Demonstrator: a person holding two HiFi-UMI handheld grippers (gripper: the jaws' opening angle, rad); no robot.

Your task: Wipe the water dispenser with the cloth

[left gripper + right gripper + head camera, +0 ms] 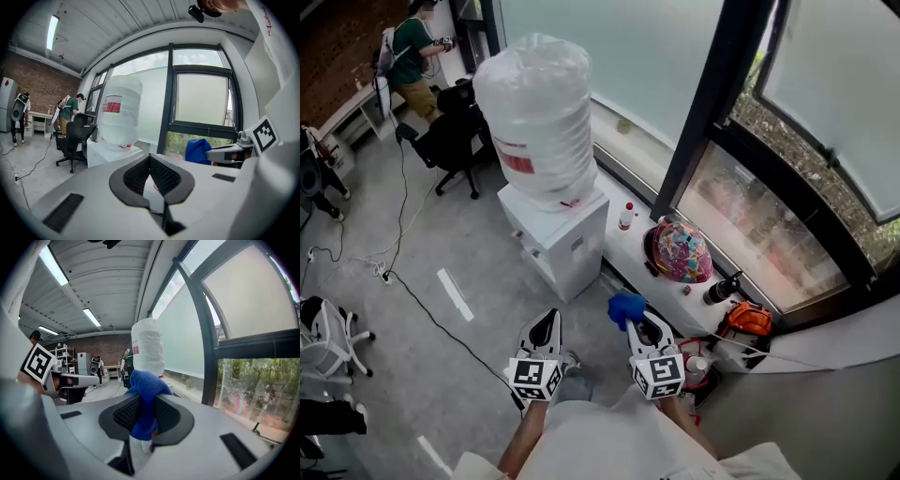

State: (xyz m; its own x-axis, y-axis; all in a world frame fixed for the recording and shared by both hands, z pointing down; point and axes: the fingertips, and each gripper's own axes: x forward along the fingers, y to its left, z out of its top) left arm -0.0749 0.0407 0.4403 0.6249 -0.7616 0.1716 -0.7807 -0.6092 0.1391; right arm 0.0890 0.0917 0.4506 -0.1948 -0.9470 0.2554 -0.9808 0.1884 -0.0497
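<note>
A white water dispenser [555, 239] stands by the window ledge, topped by a large bottle wrapped in clear plastic [536, 117]. It shows ahead in the left gripper view [112, 152] and in the right gripper view [147, 352]. My right gripper [639, 322] is shut on a blue cloth [625, 307], which bunches up between its jaws [144, 404]. My left gripper [546, 324] is shut with nothing in it [150, 161]. Both grippers hang over the floor, a short way in front of the dispenser. The cloth is also visible in the left gripper view [198, 150].
A colourful helmet [681, 250], a small bottle [625, 216] and a dark flask [722, 288] sit on the white ledge [623, 246] beside the dispenser. An orange bag [746, 321] lies at the right. A black office chair [450, 141], floor cables [403, 281] and a person [411, 52] are at the far left.
</note>
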